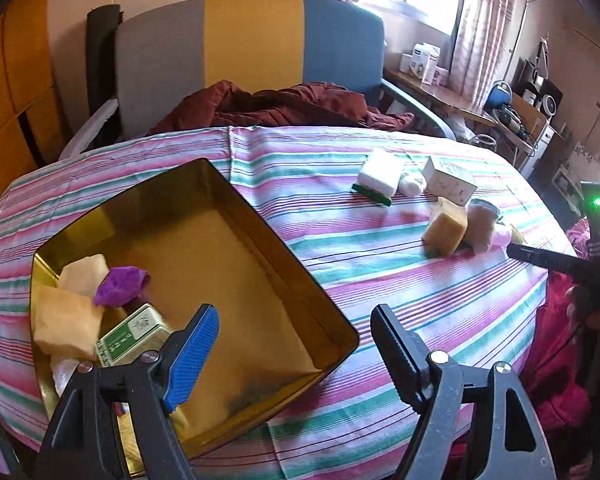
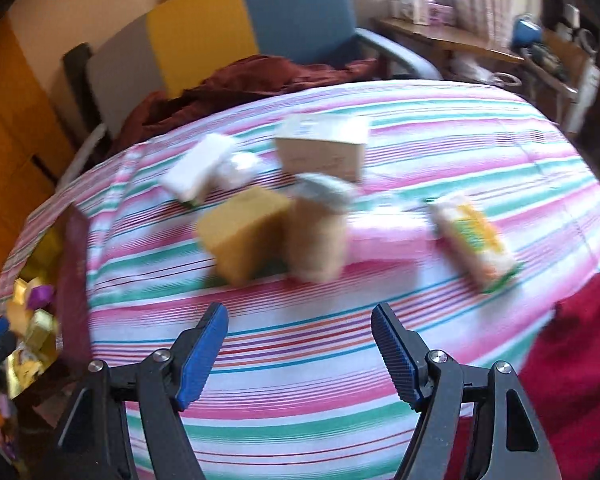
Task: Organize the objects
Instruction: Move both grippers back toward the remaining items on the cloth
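Observation:
A gold tin box point(image 1: 204, 184) stands on the striped table at the left. It holds yellow sponges point(image 1: 66, 320), a purple object point(image 1: 120, 286) and a green-white packet point(image 1: 134, 338). My left gripper point(image 1: 296, 334) is open and empty above the box's near corner. My right gripper point(image 2: 300, 336) is open and empty over the cloth, short of a cluster: a yellow sponge point(image 2: 244, 232), a tan jar point(image 2: 320, 236), a pink object point(image 2: 384, 242), a yellow-green packet point(image 2: 474, 240), a white box point(image 2: 322, 152) and a white sponge point(image 2: 198, 168). The right wrist view is blurred.
A chair with grey, yellow and blue panels point(image 1: 252, 40) and a dark red cloth point(image 1: 280, 106) stands behind the table. A cluttered wooden side table point(image 1: 452, 92) is at the far right. Red fabric point(image 2: 572, 344) lies at the table's right edge.

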A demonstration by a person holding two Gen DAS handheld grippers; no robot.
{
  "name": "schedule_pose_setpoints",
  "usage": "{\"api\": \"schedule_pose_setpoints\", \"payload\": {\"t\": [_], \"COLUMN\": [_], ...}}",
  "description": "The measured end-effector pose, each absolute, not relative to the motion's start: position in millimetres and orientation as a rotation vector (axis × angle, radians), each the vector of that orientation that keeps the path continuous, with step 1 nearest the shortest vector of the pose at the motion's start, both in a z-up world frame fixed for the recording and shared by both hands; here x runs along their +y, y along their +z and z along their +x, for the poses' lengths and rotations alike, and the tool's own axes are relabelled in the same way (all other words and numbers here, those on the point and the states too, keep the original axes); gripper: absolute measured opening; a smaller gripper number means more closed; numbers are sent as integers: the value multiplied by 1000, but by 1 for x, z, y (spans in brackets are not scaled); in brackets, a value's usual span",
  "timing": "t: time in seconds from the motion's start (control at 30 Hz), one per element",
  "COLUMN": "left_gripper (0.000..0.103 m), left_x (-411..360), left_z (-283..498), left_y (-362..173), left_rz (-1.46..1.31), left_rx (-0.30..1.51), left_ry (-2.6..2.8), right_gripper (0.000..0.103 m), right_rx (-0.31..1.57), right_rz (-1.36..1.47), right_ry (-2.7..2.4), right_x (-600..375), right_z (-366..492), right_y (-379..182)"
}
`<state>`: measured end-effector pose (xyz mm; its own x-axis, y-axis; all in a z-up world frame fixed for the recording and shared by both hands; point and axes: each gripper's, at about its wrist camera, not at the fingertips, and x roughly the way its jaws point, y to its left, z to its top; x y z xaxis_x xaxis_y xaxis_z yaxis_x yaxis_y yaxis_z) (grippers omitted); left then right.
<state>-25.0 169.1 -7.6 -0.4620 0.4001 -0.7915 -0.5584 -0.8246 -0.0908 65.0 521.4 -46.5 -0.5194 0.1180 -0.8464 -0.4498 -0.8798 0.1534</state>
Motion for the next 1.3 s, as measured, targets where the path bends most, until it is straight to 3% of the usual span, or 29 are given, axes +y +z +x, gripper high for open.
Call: {"api": "schedule_pose_setpoints", "payload": {"t": [1.07, 1.17, 1.3], "left_gripper": [79, 79, 79], "left_x": [239, 245, 255], "left_z": [-16, -16, -14], "left_y": [-42, -44, -44], "left_rz": [-1234, -1240, -1238], "left_rx": [403, 409, 411], "left_ry": [2098, 2081, 2048], "right_gripper": [74, 66, 65], "right_rx": [506, 471, 473], "right_rz": [-1322, -1316, -1332], "right_ry": [2360, 2354, 2346], "right_x": [591, 594, 596], "right_z": [16, 14, 15], "right_y": [-97, -97, -95]}}
